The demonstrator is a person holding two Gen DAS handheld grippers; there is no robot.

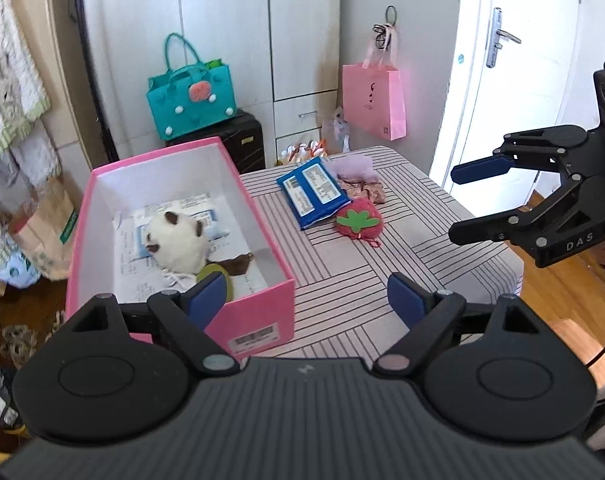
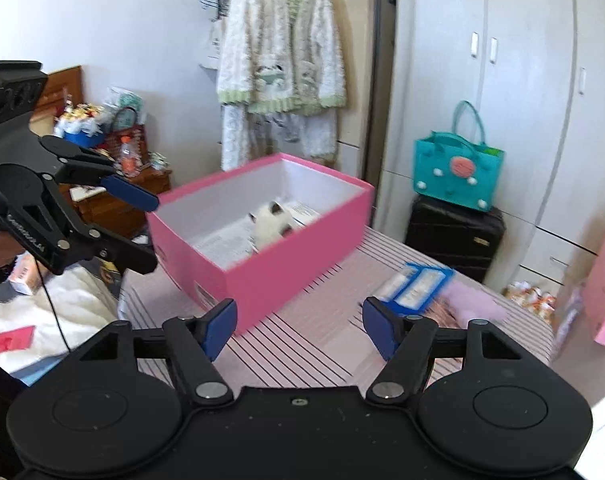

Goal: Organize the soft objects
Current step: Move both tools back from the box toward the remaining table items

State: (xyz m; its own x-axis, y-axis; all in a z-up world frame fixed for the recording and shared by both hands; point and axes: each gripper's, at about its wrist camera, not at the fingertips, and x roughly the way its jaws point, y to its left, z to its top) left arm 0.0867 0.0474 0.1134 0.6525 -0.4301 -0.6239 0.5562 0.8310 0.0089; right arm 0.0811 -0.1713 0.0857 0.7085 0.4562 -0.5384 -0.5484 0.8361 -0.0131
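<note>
A pink box (image 1: 262,304) stands on the striped table (image 1: 362,280), also in the right wrist view (image 2: 286,268). Inside lie a white and brown plush (image 1: 178,240), tissue packs and a green and brown soft item (image 1: 222,270). On the table lie a blue tissue pack (image 1: 312,192), a red strawberry plush (image 1: 358,222), a patterned pouch (image 1: 362,188) and a lilac fluffy piece (image 1: 352,166). My left gripper (image 1: 306,300) is open and empty at the box's near corner. My right gripper (image 2: 298,328) is open and empty above the table, and shows at the right in the left wrist view (image 1: 458,204).
A teal bag (image 1: 190,92) sits on a black suitcase (image 1: 238,140) behind the table. A pink paper bag (image 1: 374,96) hangs by the white door (image 1: 514,80). A wardrobe stands behind. A robe (image 2: 282,60) hangs on the wall. Clutter lies on the floor at left.
</note>
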